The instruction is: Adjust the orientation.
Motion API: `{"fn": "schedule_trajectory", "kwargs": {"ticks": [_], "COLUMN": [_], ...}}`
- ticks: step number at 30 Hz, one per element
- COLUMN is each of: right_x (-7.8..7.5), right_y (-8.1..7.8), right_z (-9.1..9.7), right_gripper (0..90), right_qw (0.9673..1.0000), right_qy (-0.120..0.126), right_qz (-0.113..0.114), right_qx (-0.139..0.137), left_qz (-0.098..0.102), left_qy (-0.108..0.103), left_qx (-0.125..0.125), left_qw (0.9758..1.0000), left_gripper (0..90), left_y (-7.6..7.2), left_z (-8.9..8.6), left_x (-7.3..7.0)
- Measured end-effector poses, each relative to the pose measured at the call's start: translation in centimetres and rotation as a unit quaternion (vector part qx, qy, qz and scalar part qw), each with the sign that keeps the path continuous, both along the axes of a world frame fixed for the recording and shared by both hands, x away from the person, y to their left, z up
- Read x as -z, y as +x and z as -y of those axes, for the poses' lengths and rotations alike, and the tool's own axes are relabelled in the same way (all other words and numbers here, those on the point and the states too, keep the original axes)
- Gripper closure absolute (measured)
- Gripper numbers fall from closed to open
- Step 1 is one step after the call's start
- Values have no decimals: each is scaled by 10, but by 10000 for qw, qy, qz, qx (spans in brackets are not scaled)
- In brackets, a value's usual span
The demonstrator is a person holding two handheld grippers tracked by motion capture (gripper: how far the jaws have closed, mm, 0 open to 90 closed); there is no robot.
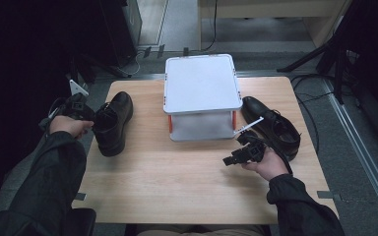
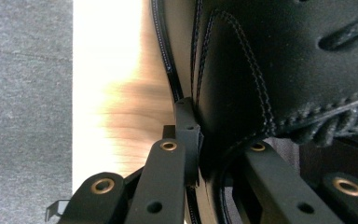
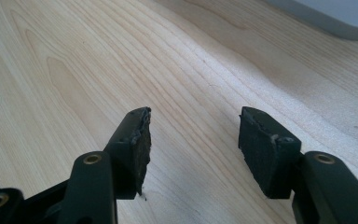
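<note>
Two black leather shoes are sitting on the wooden tabletop (image 1: 177, 182), one on each side of a white two-tier stand (image 1: 203, 96). Your left gripper (image 1: 89, 119) is clenching its fingers (image 2: 186, 135) on the rim of the left shoe (image 1: 113, 123), near the tabletop's left edge. Your right gripper (image 1: 232, 158) is hovering with fingers (image 3: 137, 144) spread and holding nothing, just beside the right shoe (image 1: 271, 127).

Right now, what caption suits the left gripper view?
Left gripper clamped on the side wall of a black shoe above the table.
</note>
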State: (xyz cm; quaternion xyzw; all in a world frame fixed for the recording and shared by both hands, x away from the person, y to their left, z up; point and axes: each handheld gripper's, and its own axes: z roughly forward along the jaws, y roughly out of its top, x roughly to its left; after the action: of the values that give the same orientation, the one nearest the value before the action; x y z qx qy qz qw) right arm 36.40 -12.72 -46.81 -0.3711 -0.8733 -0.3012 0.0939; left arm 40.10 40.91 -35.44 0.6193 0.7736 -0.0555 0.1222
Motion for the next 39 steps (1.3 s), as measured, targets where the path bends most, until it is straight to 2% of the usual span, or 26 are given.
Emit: {"fn": "schedule_trajectory", "kwargs": {"ticks": [9, 15, 24, 25, 26, 32, 34, 39], "right_x": [-1, -1, -2, -2, -2, -3, -3, -3], "right_y": [0, 0, 0, -1, -1, -2, -2, -4], "right_z": [2, 1, 1, 2, 2, 3, 4, 8], "right_gripper": [448, 448, 448, 448, 448, 448, 448, 448], "right_qw": [10000, 10000, 10000, 10000, 10000, 10000, 10000, 9999], "right_qy": [23, 32, 43, 56, 56, 87, 88, 106], "right_qz": [10, 4, 9, 14, 14, 0, 4, 8], "right_qx": [-11, -30, -51, -54, -54, -40, -19, 11], "left_qz": [169, 305, 551, 588, 588, 704, 669, 678], "left_qy": [64, 75, 35, 32, 32, 24, -51, -150], "left_qx": [163, 400, 492, 547, 547, 681, 819, 902], "left_qw": [9997, 9987, 9973, 9968, 9968, 9952, 9944, 9935], "left_gripper": [842, 837, 836, 835, 834, 831, 829, 830], "left_y": [21, 37, 57, 61, 61, 75, 83, 93], "left_z": [30, 57, 98, 108, 108, 139, 156, 172], "left_x": [-48, -81, -125, -133, -133, -147, -147, -142]}}
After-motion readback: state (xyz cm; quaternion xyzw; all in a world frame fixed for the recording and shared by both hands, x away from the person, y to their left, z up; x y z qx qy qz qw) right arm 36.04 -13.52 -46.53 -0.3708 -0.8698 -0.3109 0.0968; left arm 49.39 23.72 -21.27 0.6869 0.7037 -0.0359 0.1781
